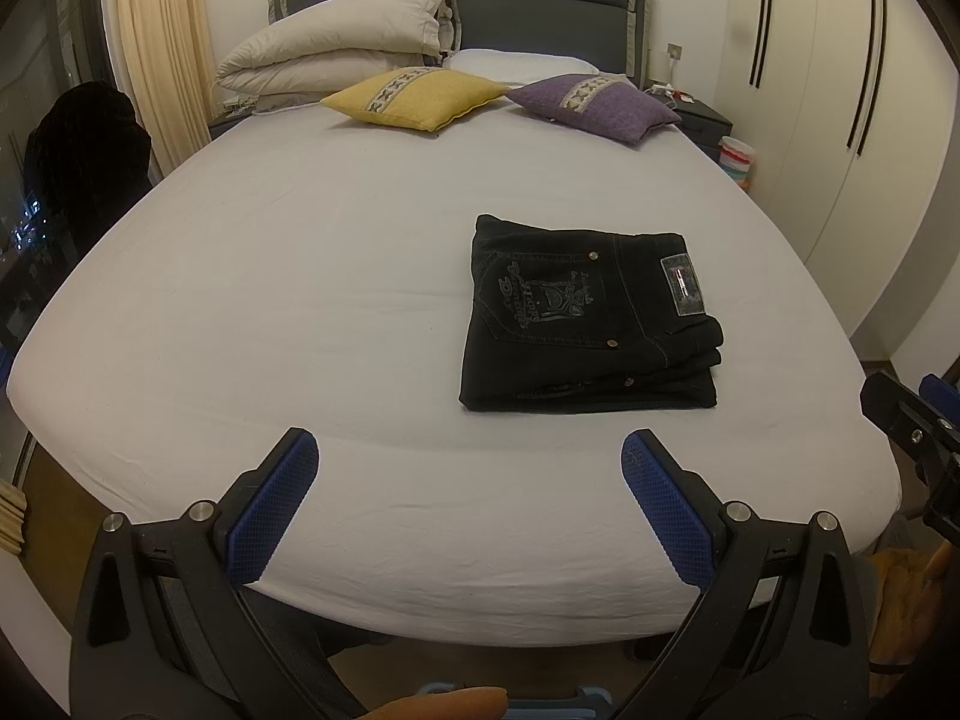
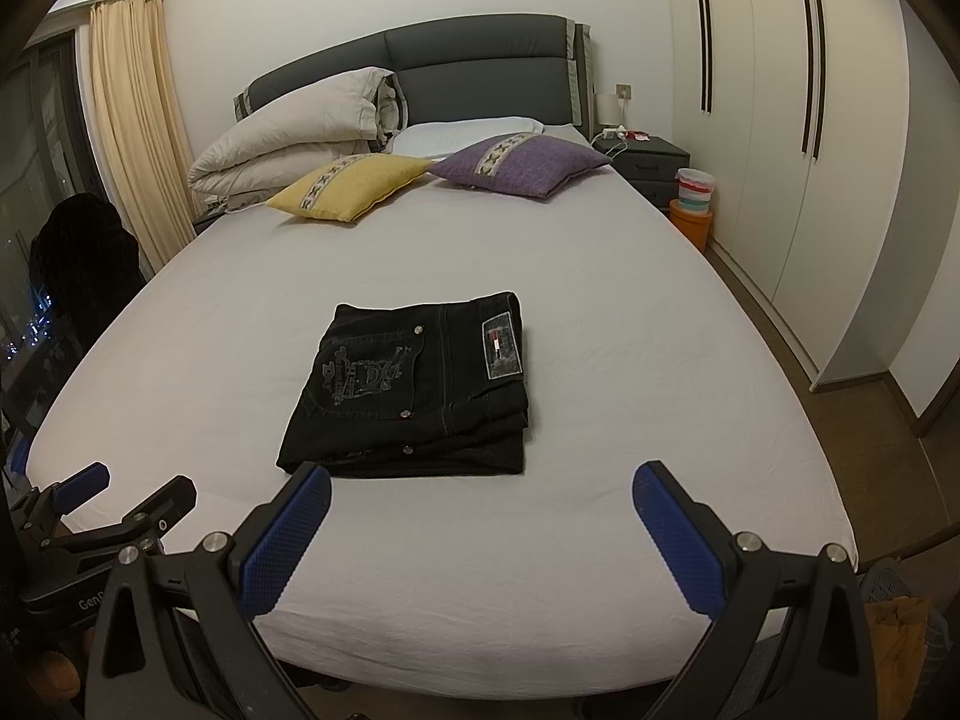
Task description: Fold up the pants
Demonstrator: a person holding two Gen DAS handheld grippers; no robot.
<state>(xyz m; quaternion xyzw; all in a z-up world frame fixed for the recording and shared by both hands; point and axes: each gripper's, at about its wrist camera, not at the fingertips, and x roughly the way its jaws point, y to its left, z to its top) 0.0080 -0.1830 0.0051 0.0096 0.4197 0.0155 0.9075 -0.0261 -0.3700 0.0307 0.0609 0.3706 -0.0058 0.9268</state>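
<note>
White sheeting covers the bed (image 1: 300, 312). Your folded pants (image 1: 588, 315) lie flat at centre-right of the left wrist frame, compact and stable. Left hand-held gripper (image 1: 469, 462) and right hand-held gripper (image 2: 482, 495) hover spread wide, empty, clear of the fabric.

Pants (image 1: 591, 315): black jeans, folded into a compact stack.
Top face: embroidered back pocket, grey waistband patch.
Place: flat on white bed.

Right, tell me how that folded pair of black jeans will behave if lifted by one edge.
The black jeans are stacked in several loose layers, so they would probably flop open. The denim looks thick, so likely heavyish for its size. On the smooth bedsheet a push should slide the stack.
</note>
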